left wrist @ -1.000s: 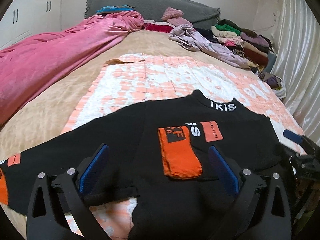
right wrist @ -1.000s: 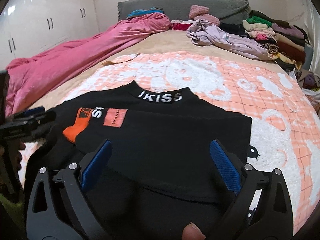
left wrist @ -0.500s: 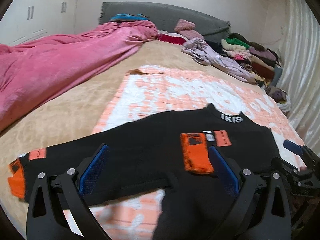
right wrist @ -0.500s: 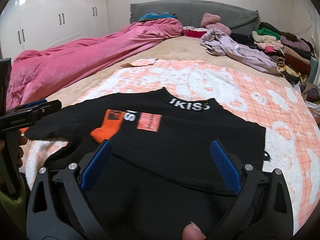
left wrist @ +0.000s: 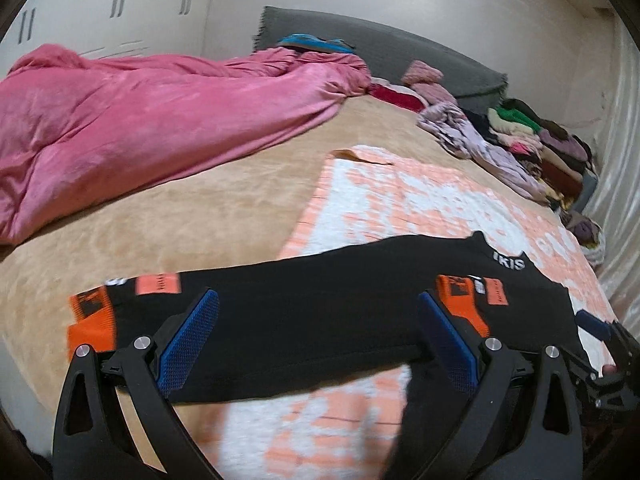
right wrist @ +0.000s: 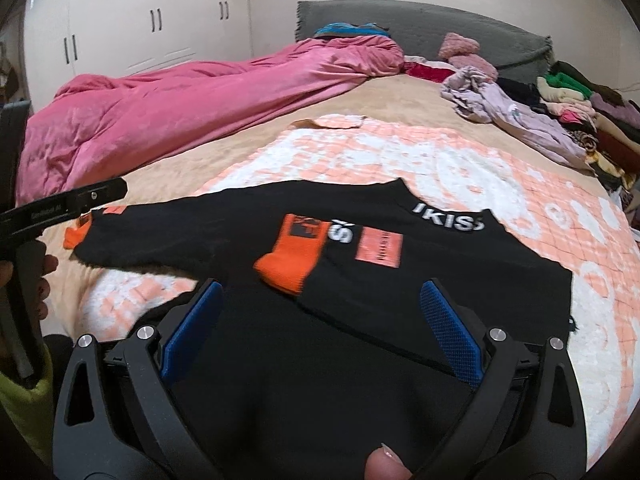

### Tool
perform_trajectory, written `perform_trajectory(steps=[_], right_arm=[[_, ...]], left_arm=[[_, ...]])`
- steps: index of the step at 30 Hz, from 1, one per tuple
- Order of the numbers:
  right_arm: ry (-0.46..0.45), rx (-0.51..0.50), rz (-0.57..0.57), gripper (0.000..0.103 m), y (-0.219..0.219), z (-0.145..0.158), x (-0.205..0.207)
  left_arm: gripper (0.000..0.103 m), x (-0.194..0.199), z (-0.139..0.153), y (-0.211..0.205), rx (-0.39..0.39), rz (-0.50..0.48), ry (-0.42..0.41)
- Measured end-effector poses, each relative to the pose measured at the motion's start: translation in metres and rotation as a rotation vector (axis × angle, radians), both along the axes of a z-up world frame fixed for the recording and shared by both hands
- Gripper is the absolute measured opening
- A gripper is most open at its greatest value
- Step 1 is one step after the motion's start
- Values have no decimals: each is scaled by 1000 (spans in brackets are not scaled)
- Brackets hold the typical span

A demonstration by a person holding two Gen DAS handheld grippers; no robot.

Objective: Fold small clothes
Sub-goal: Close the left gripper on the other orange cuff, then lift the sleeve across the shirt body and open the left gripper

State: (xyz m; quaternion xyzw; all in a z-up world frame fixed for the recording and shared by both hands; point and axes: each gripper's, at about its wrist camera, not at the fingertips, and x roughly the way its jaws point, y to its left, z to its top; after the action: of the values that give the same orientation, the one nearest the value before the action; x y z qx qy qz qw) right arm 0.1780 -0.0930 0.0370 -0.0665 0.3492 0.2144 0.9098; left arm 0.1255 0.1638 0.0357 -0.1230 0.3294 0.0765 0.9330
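Observation:
A black sweater (right wrist: 420, 280) with a white-lettered collar (right wrist: 448, 222) lies flat on the orange-and-white blanket (right wrist: 400, 152). One sleeve is folded across the chest, its orange cuff (right wrist: 290, 258) lying on the front. The other sleeve (left wrist: 280, 300) stretches out to the left and ends in an orange cuff (left wrist: 90, 322) on the beige bedspread. My left gripper (left wrist: 318, 340) hovers open over that outstretched sleeve, holding nothing. My right gripper (right wrist: 320, 328) is open above the sweater's lower body, also with nothing between its pads.
A pink duvet (left wrist: 140, 120) is bunched along the left of the bed. Loose and stacked clothes (right wrist: 560, 116) line the far right side. A grey headboard (right wrist: 420, 28) and white wardrobes (right wrist: 120, 32) stand behind. A thumb (right wrist: 384, 464) shows at the bottom edge.
My left gripper has swung left along the outstretched sleeve, bringing its orange cuff into view. The right gripper has shifted slightly left. The sweater has not moved.

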Motion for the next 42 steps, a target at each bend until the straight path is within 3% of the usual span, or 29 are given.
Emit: perform_trajectory(steps=[13,19,21,25,32,33,37,38,40,42], right_arm=[[11,3,105,93,58,0,-17],[3,-3,159,93,89,1,-26],[3,-5,177,93,97,1,-29],[5,-13,218,93,116,0,-38],[12,-30,258,93,132,-7,-48],[16,-29,257,93,132,-9,-48],[31,-23,239,93,125,-14,-46],[34,-19,231,93,121,-14,-45],[36,-9,213,93,114,-15,-42],[41,-1,191,93,104,-17,-39]], left_arm=[[99,-46,-10,89,-5,236,35],[99,-71,-28,134,-68,341,69],[99,-76,-37,147,-127,342,74],[99,-83,-60,170,-336,324,54],[97,-80,-72,166,-382,319,43],[95,-78,-73,164,-383,315,44],[57,-68,-75,156,-389,295,43],[52,-65,-76,154,-398,279,43],[27,-64,-78,152,-411,278,33],[21,-64,-76,151,-426,269,7]])
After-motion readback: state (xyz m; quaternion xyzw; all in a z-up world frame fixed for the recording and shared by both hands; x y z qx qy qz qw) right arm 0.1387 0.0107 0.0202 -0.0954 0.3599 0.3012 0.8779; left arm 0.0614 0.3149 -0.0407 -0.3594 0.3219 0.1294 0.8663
